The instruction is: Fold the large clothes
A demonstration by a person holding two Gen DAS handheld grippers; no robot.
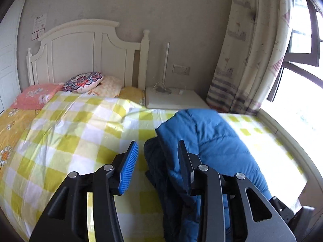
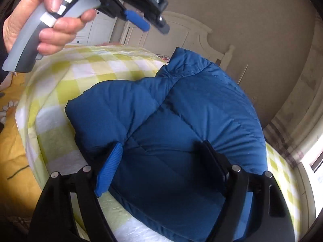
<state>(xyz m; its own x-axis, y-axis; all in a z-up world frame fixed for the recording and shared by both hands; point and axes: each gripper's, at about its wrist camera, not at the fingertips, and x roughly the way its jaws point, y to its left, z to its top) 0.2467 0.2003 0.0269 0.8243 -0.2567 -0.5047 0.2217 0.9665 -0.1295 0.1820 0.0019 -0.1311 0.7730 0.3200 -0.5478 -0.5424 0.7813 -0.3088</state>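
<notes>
Jacket: a blue puffer jacket (image 2: 181, 109) lies bunched and partly folded on the yellow-and-white checked quilt (image 1: 76, 133), toward the window side of the bed; its darker lining (image 1: 161, 171) shows along the near edge in the left wrist view.
Left gripper: the left gripper (image 1: 158, 161) has its jaws spread, with nothing between them; it hangs over the quilt at the jacket's edge, its blue ribbed pad (image 1: 129, 167) over bare quilt and the other finger above the jacket.
Left hand: the left hand (image 2: 40, 20) wraps that tool's grey handle (seen from the right wrist camera).
Right gripper: the right gripper (image 2: 161, 165) is spread wide over the jacket's quilted back; whether the fingertips press the fabric I cannot tell.
Bed head: a white headboard (image 1: 86, 52), a patterned cushion (image 1: 82, 81) and a pink pillow (image 1: 34, 96).
Beside the bed: a white nightstand (image 1: 173, 100), then a printed curtain (image 1: 250, 56) at the window.
</notes>
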